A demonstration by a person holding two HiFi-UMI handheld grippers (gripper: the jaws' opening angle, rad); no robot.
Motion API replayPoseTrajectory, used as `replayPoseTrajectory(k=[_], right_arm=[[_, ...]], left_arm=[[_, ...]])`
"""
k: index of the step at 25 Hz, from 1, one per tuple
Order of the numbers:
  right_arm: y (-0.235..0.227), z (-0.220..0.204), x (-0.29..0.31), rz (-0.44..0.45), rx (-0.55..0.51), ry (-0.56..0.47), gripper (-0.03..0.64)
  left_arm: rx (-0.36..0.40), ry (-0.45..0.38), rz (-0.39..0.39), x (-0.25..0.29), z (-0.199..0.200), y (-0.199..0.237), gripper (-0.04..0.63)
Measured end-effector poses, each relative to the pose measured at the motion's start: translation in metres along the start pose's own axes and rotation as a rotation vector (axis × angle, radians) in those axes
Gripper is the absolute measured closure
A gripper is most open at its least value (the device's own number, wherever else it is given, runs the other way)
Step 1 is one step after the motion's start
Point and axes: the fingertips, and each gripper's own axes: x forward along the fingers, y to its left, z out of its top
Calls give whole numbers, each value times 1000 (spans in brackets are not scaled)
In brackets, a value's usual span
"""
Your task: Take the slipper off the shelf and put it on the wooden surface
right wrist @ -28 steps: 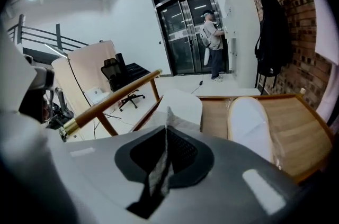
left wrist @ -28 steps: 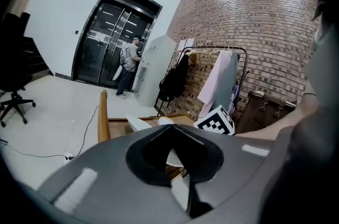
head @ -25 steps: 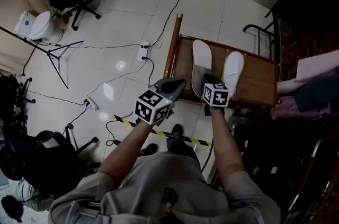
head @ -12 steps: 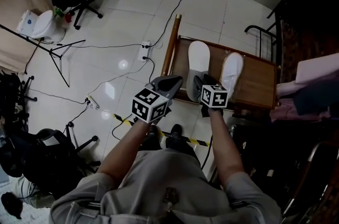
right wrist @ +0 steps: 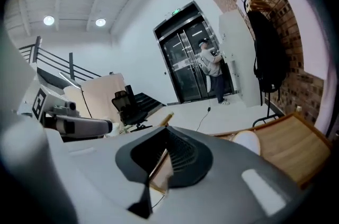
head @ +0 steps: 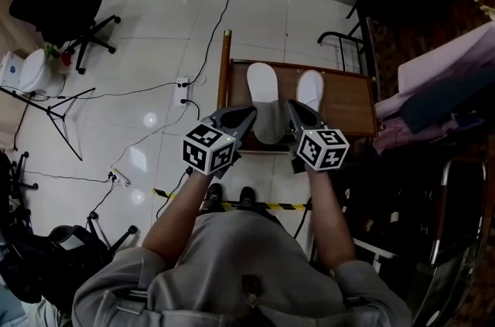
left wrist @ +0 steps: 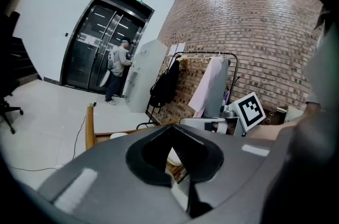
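Two white slippers lie side by side on the wooden surface, toes pointing away from me. My left gripper hangs over the surface's near left edge with its jaws shut and empty. My right gripper is raised over the heels between the two slippers; its jaws have just been closing and now stand shut with nothing between them. In the right gripper view one slipper lies on the wood beyond the jaws. The left gripper view shows a little of a slipper by the wooden post.
Cables run over the tiled floor, with black-yellow tape near my feet. An office chair and a tripod stand to the left. A clothes rack with garments crowds the right. A person stands at the far door.
Both grippers have risen, the right one much more, off the slippers' heel end. The head view has shifted, so the wooden surface sits further left and higher in it.
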Motion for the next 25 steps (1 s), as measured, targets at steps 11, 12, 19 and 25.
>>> replayPoseTrajectory(k=[11, 12, 19, 25], right_arm=[[53, 57, -44, 8, -91, -132, 617], [57, 61, -46, 7, -98, -140, 617], [63, 64, -51, -10, -108, -151, 617], [64, 65, -51, -19, -115, -157, 617]], left_arm=[[51, -32, -142, -13, 27, -29, 592], [54, -34, -148, -14, 28, -30, 592], [69, -36, -172, -18, 31, -36, 592], [82, -32, -184, -19, 33, -38, 592]])
